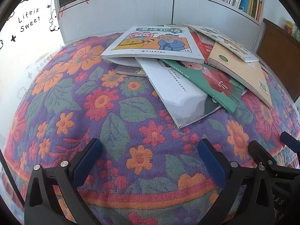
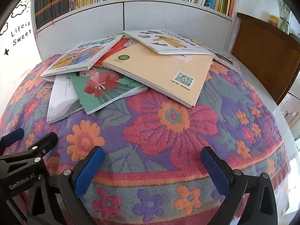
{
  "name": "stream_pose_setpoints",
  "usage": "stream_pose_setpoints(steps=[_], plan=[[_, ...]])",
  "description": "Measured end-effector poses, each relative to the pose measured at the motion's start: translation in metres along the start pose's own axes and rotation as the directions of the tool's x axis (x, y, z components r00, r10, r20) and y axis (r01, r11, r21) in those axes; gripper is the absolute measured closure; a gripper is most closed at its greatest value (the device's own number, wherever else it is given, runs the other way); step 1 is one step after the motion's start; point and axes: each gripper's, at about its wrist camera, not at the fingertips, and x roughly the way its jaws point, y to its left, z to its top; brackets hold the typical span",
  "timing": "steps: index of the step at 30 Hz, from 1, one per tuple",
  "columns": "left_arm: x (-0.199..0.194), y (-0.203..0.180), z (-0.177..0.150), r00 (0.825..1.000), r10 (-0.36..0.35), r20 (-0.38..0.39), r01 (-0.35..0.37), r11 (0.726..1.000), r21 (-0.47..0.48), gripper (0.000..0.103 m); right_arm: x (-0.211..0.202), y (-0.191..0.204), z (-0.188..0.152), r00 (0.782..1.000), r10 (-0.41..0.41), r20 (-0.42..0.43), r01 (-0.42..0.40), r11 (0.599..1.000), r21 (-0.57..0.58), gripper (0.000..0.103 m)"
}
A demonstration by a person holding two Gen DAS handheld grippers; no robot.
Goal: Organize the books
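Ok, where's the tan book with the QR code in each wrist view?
Left wrist view: the tan book lies at the right of the pile, running toward the right edge of the picture.
Right wrist view: the tan book sits at the centre, on top of the pile.
Shared landmark: the green book with the red-robed figure, partly tucked under the tan book's left side.

Floral cloth [image 1: 105, 101] covers the table; brown wooden board [image 2: 262, 60] stands beyond its right edge, against the wall.

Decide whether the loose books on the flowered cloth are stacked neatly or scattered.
Scattered. The loose books lie flat at crossed angles, overlapping unevenly on the flowered cloth, edges unaligned.
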Motion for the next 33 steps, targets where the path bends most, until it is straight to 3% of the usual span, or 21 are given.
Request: stream_pose_setpoints(steps=[33], plan=[[-0.0001, 0.0, 0.0002, 1.0, 0.0, 0.0, 0.0, 1.0, 0.0, 0.0, 0.0036, -0.0077, -0.0014, 0.999, 0.038, -0.024, -0.037, 0.999, 0.017, 0.0]])
